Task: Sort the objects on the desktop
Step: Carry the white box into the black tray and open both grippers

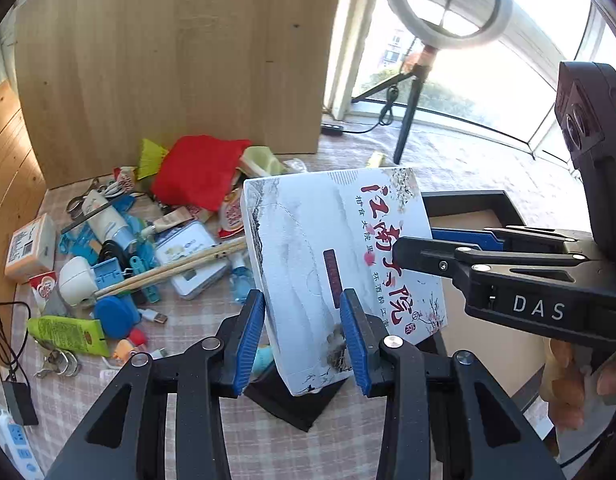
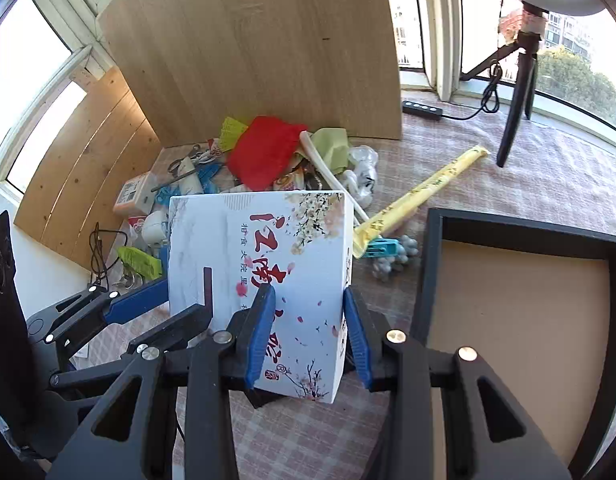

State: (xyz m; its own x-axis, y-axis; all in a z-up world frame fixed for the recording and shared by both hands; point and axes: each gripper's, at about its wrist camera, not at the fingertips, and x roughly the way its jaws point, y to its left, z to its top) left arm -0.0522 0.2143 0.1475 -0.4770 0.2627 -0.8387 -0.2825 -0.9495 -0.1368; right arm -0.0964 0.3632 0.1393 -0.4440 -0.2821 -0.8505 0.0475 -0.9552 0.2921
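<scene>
Tissue box [image 1: 340,264] clamped by both grippers beside the black tray [image 2: 524,304].
Right gripper [image 2: 310,334] grasps one edge, left gripper [image 1: 303,340] another; uneven release could twist it askew.

Box between your left claw's [image 1: 302,336] pads: smooth printed card [image 1: 308,240], slight sheen.
Your pads [image 1: 249,336]: ribbed blue rubbery plastic; the arms, matt black plastic with bright metal rivets.
Beyond your claw: red cloth [image 1: 197,170], soft and matt.
Left of your claw: bare wooden chopsticks [image 1: 175,268].
Under your claws: checked woven tablecloth [image 2: 548,184].
Right of your right claw [image 2: 310,332]: tray [image 2: 428,264], matt black frame, dull brown board floor.
</scene>
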